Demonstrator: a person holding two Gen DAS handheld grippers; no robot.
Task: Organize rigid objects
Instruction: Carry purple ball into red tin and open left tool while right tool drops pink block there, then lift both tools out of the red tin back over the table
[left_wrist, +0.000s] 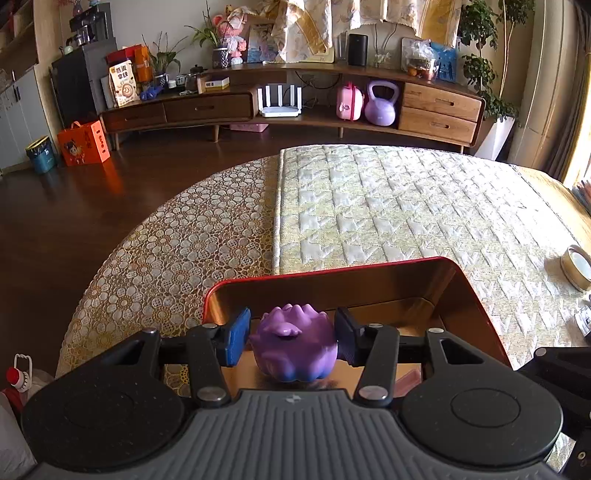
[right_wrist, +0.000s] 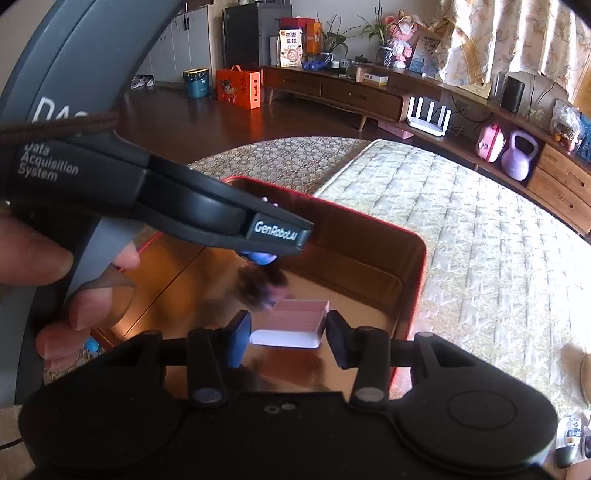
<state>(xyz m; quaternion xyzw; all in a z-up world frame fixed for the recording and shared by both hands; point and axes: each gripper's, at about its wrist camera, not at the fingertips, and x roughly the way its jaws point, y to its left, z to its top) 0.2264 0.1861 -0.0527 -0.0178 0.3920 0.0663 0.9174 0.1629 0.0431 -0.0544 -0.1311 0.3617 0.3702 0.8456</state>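
Note:
A red tin box (left_wrist: 476, 295) with a shiny gold inside lies open on the table. My left gripper (left_wrist: 293, 338) is shut on a purple toy figure (left_wrist: 295, 345) and holds it over the box, near the bottom. In the right wrist view the left gripper's body (right_wrist: 221, 214) crosses above the box (right_wrist: 417, 280), and only a bit of the purple toy (right_wrist: 260, 257) shows under it. My right gripper (right_wrist: 288, 334) is shut on a pink and white block (right_wrist: 291, 325), low inside the box.
The round table has a lace cloth (left_wrist: 177, 251) and a quilted mat (left_wrist: 406, 206). A tape roll (left_wrist: 578, 267) lies at the mat's right edge. A remote (right_wrist: 570, 435) lies at the near right. A wooden sideboard (left_wrist: 295, 99) stands behind.

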